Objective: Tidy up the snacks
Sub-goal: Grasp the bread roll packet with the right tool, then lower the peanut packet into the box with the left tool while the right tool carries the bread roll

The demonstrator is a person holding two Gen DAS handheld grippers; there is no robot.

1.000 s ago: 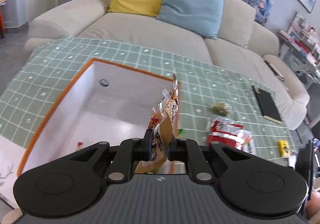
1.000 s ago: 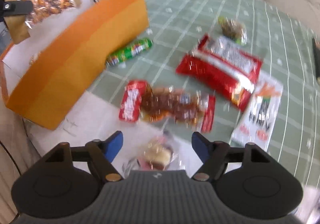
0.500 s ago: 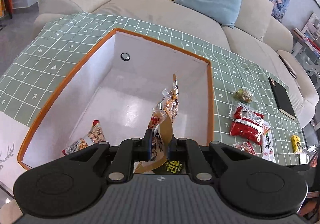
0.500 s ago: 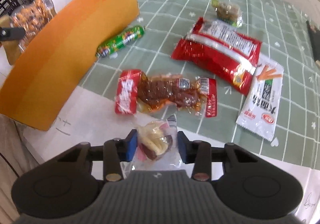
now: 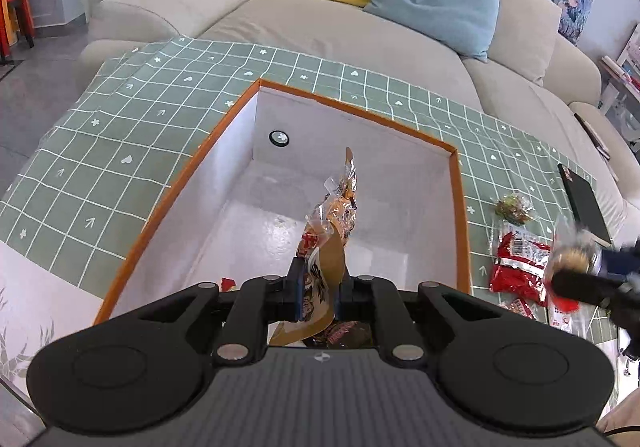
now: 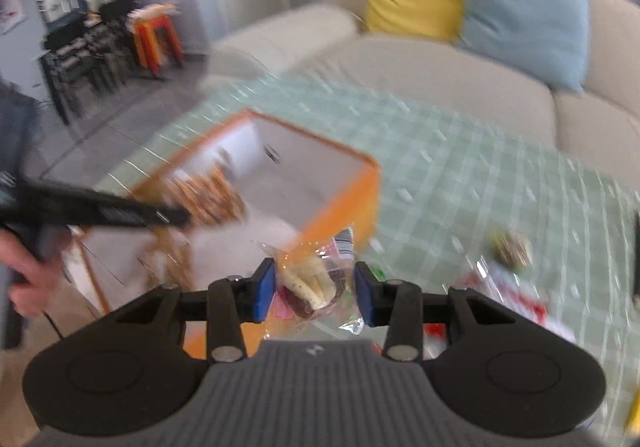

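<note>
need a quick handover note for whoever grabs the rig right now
Left gripper: shut on a snack bag, held over the open orange box.
Right gripper: jaws shut on a small clear pack, held in the air beside the box.
Done: at least two snacks lie in the box, near its front wall.
Left: drop both held packs in, then collect the red bag, the small round snack and the other packs on the green cloth.
</note>
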